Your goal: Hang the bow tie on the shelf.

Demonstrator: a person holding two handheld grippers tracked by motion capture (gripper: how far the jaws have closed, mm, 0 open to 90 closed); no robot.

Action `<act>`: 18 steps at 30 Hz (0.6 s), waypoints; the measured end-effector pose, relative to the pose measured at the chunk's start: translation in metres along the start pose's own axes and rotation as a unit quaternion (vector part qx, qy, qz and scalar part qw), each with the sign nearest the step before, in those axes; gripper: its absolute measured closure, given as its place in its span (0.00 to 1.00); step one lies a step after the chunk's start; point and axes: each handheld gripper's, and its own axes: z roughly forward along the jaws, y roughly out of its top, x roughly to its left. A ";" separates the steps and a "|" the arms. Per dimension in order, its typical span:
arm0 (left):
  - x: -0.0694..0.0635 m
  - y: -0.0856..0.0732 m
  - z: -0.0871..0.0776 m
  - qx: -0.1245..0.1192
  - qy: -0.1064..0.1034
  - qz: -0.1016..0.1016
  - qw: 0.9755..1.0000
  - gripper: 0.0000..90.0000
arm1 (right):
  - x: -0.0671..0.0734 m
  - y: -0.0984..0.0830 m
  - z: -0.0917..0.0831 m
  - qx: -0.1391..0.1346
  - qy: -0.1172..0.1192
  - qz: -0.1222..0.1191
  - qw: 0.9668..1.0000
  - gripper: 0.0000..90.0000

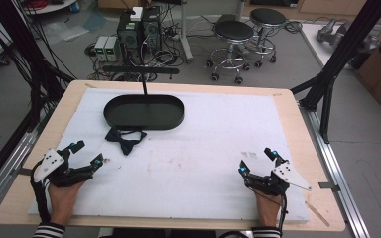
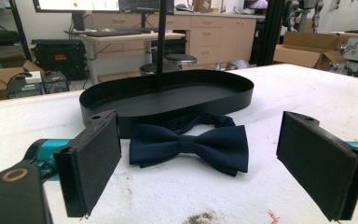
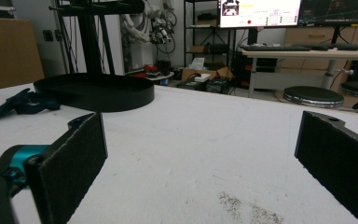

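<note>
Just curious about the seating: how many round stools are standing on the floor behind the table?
2: one stool stands just beyond the table's far edge, the other stool right behind it, farther back. More may be out of frame.

no readable text, labels, numbers

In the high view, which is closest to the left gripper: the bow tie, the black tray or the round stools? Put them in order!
From the left gripper:
1. Bow tie, on the white mat just ahead.
2. Black tray, behind the bow tie.
3. Stools, on the floor past the table's far edge.
</note>
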 end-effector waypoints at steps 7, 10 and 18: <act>0.000 0.000 0.000 0.000 0.000 0.000 1.000 0.16 | 0.000 0.000 0.000 0.000 0.000 0.000 1.000 0.01; 0.000 0.000 0.000 0.000 0.000 -0.001 1.000 0.16 | 0.000 0.000 0.001 0.000 0.000 -0.001 1.000 0.01; 0.001 0.000 0.000 0.003 -0.004 -0.001 1.000 0.16 | 0.000 0.000 0.000 0.001 0.001 0.000 1.000 0.01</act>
